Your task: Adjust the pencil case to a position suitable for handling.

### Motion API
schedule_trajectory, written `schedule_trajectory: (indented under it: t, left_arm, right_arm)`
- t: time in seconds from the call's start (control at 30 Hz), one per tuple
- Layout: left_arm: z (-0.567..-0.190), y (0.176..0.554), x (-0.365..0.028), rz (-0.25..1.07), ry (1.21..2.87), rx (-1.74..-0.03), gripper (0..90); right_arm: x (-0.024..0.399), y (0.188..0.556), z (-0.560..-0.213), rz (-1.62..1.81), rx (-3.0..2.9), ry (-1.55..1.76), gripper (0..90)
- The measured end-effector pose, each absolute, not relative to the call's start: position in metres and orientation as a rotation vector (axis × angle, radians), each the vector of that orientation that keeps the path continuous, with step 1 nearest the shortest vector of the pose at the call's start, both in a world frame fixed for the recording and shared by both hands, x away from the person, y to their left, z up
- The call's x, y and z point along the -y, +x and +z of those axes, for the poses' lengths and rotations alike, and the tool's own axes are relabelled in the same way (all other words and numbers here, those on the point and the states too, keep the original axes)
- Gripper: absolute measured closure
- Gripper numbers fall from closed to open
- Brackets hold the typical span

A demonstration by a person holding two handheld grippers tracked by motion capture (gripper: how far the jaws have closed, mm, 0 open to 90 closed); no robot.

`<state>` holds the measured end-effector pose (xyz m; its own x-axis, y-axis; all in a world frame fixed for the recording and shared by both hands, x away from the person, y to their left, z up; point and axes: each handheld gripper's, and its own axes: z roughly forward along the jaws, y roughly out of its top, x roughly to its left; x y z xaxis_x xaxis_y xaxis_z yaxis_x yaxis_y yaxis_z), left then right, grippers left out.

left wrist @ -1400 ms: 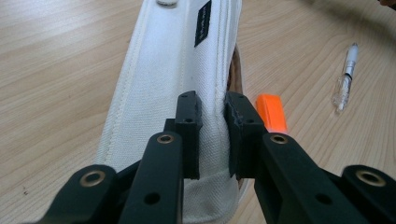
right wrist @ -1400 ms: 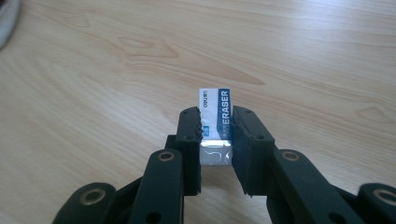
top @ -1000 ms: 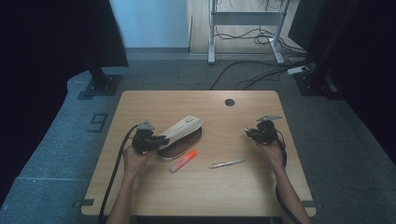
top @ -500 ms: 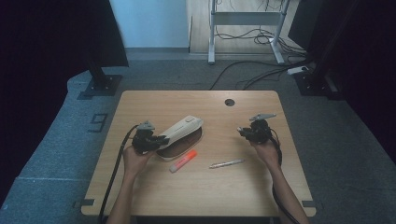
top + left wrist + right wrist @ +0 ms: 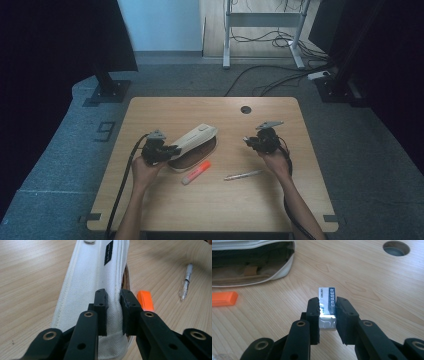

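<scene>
Pencil case (image 5: 252, 262) was cut off at top-left edge; eraser (image 5: 327, 307) sides sat hidden behind pads (label partly readable).

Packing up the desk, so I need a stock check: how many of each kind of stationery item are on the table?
Pencil case: 1
Eraser: 1
Orange highlighter: 1
Pen: 1
Total: 4

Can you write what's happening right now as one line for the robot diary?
left gripper: shut on pencil case flap | right gripper: shut on eraser, above table | highlighter, pen: lying on table
</scene>
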<state>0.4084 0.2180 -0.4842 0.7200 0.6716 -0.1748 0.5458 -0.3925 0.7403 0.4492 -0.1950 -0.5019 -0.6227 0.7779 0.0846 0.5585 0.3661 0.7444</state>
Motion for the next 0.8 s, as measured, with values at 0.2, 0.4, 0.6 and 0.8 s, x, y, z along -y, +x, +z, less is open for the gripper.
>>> schedule_trajectory:
  t: [0.2, 0.4, 0.6, 0.8]
  left_arm:
    - [-0.485, 0.408, -0.219, 0.186, 2.086, -0.920, 76.6]
    - [-0.485, 0.408, -0.219, 0.185, 2.086, -0.919, 76.7]
    - [-0.484, 0.408, -0.219, 0.184, 2.081, -0.918, 76.8]
    - [-0.484, 0.409, -0.222, 0.173, 2.055, -0.931, 77.1]
  right_arm:
    - [0.181, 0.451, -0.503, 1.108, -2.377, 1.159, 71.6]
    - [0.167, 0.453, -0.504, 1.116, -2.398, 1.134, 71.6]
    - [0.153, 0.455, -0.505, 1.118, -2.420, 1.111, 71.6]
    - [0.139, 0.457, -0.505, 1.124, -2.439, 1.083, 71.6]
